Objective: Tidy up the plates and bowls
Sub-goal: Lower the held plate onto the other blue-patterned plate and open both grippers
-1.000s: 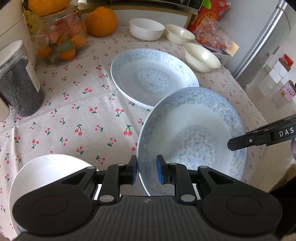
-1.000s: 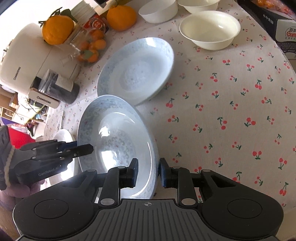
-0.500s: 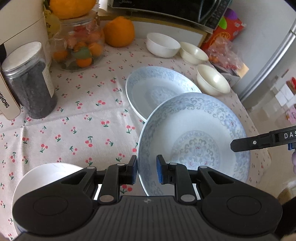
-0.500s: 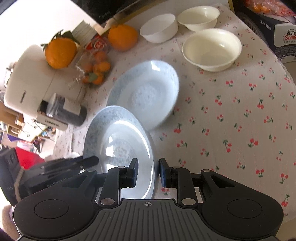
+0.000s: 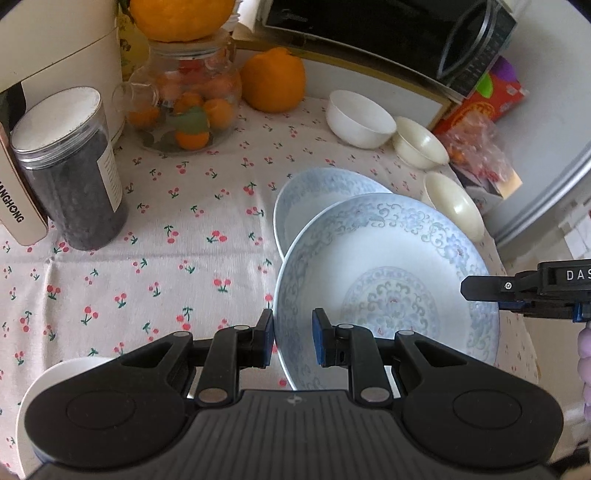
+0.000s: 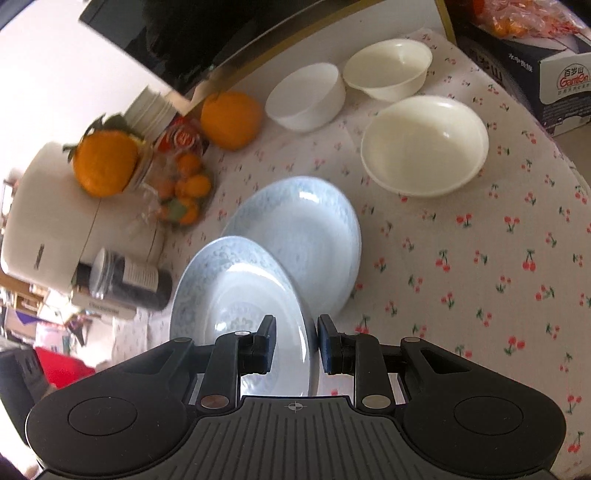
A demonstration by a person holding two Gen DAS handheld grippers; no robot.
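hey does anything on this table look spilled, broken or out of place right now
Nothing looks spilled or broken. The only thing not lying flat is the held plate: the left gripper and right gripper pinch opposite rims, and it overlaps the second plate on the tablecloth.

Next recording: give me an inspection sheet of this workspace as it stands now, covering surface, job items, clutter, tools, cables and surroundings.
Surface: table under a cherry-print tablecloth.
Job's things: blue-patterned plate held tilted above the cloth, partly overlapping a second patterned plate lying flat; white bowl and two cream bowls at the far edge.
Clutter: dark jar, glass jar of small oranges, a large orange.
Tools: left tool shut on the held plate's near rim; right tool shut on its opposite rim.
Cables: nothing seen.
Surroundings: microwave, white appliance, red packet.
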